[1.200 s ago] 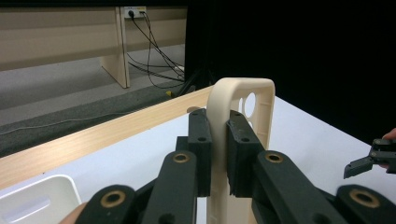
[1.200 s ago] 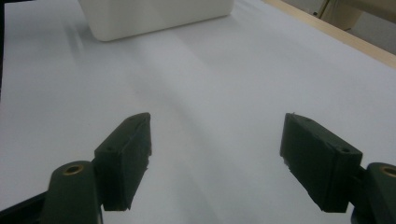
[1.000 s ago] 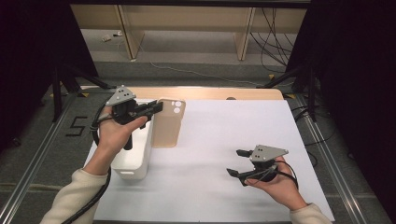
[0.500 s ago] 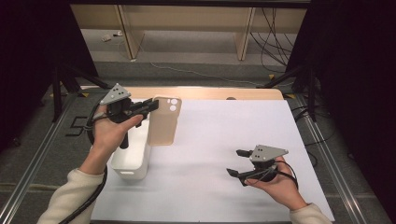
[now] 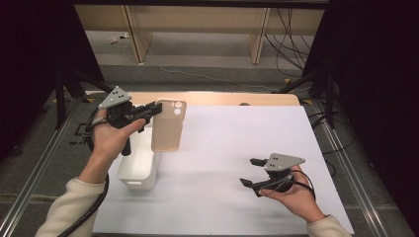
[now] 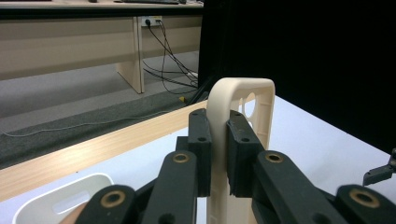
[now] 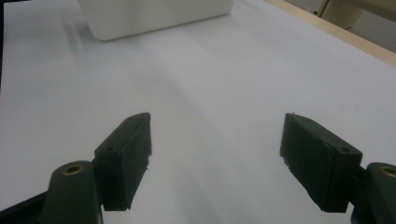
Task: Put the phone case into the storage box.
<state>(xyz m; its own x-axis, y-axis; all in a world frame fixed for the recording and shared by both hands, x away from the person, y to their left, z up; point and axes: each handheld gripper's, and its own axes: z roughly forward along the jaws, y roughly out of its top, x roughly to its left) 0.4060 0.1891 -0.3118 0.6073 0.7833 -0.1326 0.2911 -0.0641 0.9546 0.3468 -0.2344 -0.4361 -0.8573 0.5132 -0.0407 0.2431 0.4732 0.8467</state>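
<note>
A beige phone case with a camera cutout hangs upright from my left gripper, which is shut on its upper edge. In the left gripper view both pads press the thin wall of the phone case. The case hangs just right of a white bin, and its lower end is level with the bin's far right corner. My right gripper rests low over the white table sheet at the front right, open with nothing between its jaws.
The white bin stands at the table's left side, with my left hand above it. A wooden strip runs along the table's back edge. Metal rails flank the table. Cables lie on the floor beyond.
My left gripper has shifted slightly left with the phone case, bringing the case closer to the bin. The right gripper has kept still.
</note>
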